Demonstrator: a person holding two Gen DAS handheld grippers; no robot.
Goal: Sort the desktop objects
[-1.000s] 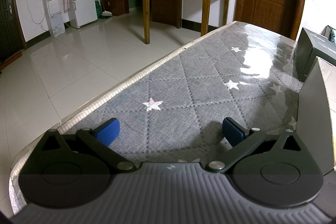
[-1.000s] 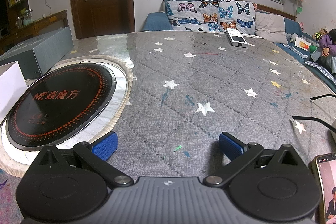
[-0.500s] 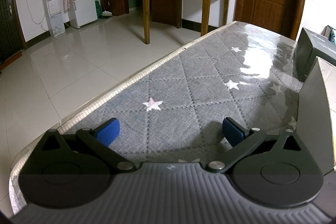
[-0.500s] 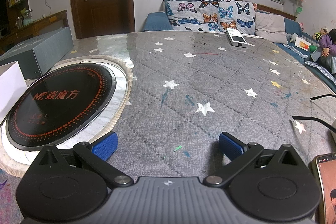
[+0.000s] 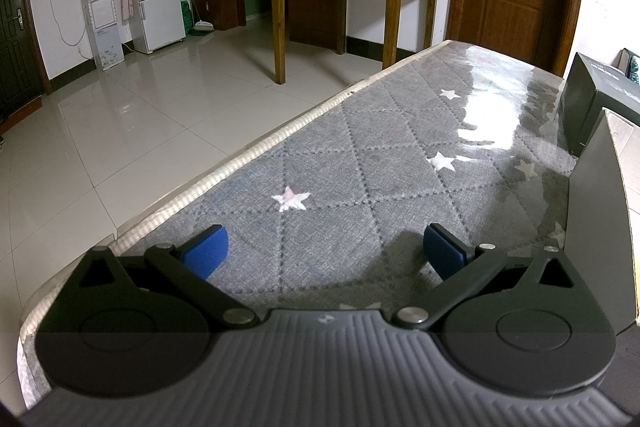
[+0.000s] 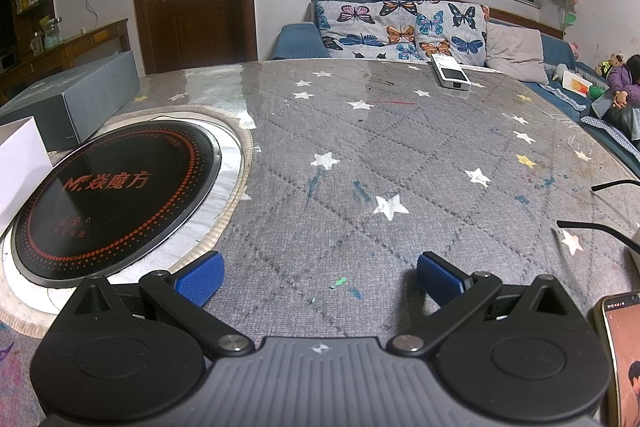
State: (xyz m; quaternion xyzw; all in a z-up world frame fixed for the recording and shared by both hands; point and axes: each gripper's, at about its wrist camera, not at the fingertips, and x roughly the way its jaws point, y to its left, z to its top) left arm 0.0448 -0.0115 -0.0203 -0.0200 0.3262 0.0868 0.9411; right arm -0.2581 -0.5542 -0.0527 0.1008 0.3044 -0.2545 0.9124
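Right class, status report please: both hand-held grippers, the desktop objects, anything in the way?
Left hand-held gripper open, empty. Right hand-held gripper open, empty. White device far across table, phone close right, untouched. Nothing between the fingers.

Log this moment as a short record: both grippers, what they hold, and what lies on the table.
left gripper: open, holding nothing, low over the table
right gripper: open, holding nothing, low over the table
table: grey quilted cover with stars under a clear sheet
induction cooktop: round, black, set into the table, left of the right gripper
dark box: long, beyond the cooktop
white box: at the left edge
white device: far side of the table
phone: screen lit, at the right edge
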